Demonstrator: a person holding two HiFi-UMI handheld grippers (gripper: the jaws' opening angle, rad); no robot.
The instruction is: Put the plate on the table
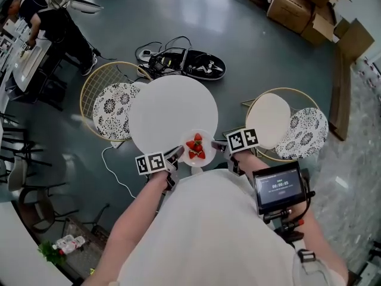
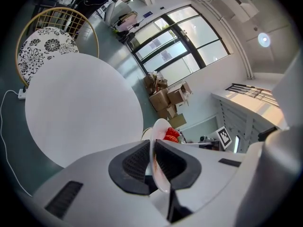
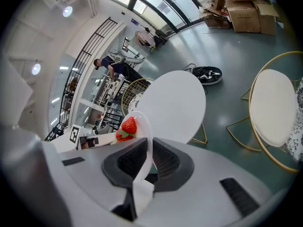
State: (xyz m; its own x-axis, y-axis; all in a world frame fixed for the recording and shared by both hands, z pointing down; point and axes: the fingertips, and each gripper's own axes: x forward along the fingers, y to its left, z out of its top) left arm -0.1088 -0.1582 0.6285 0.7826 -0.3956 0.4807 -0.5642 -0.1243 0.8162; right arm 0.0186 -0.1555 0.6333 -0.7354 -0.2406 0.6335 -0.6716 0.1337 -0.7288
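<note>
A small white plate [image 1: 197, 148] carrying several strawberries [image 1: 196, 146] hangs at the near edge of the round white table [image 1: 172, 113]. My left gripper [image 1: 176, 155] is shut on the plate's left rim, and my right gripper [image 1: 219, 146] is shut on its right rim. In the left gripper view the plate [image 2: 156, 155] stands edge-on between the black pads [image 2: 135, 162], with strawberries [image 2: 171, 134] beyond. In the right gripper view the plate rim [image 3: 144, 148] is pinched between the pads [image 3: 163, 160], a strawberry [image 3: 128, 126] resting on it.
Two wire-frame chairs flank the table: one at the left with a patterned cushion [image 1: 112, 109], one at the right with a cream seat [image 1: 268, 120]. A black bag and cables [image 1: 184, 63] lie on the floor behind. Cardboard boxes [image 1: 303, 8] stand far right. A person [image 1: 53, 25] works at far left.
</note>
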